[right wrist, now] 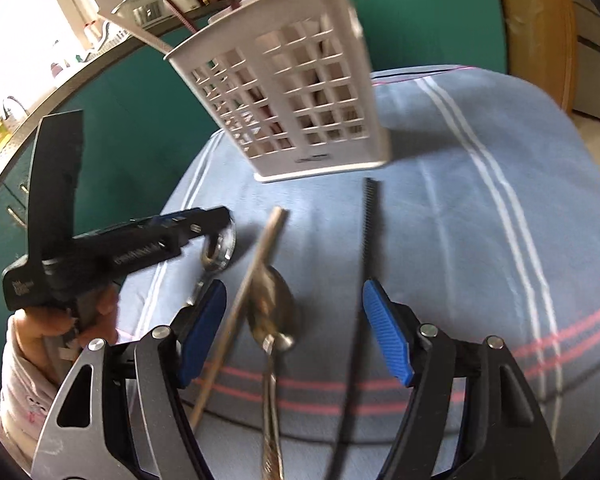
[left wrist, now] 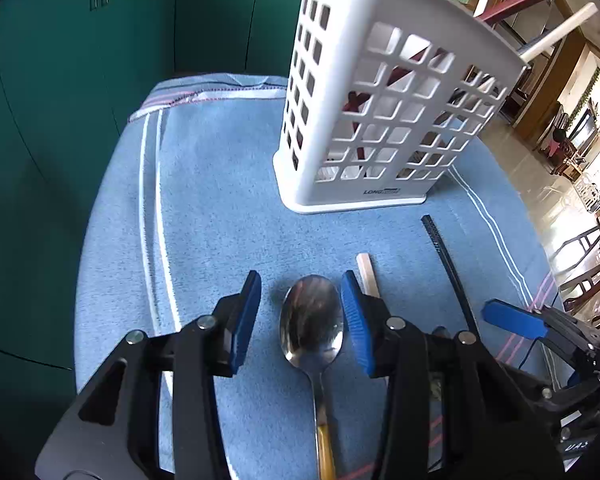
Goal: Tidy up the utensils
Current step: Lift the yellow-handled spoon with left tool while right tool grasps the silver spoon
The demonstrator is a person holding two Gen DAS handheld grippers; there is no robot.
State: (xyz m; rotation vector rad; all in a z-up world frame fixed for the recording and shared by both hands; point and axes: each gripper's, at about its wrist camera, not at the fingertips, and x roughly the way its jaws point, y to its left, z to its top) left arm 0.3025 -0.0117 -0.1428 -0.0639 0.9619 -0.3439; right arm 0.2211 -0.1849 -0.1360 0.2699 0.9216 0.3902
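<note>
Left wrist: spoon (left wrist: 312,320) between open gripper (left wrist: 302,320) pads.

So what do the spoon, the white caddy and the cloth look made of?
Spoon: polished metal bowl, mirror reflections; amber handle, perhaps plastic or wood. White caddy: moulded plastic, glossy lattice walls. Cloth: woven terry-like fabric, fuzzy nap and stitched hem.

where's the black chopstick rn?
Lying on the blue towel, right of the wooden chopstick and spoon, its far tip just short of the white basket; black chopstick.
</note>
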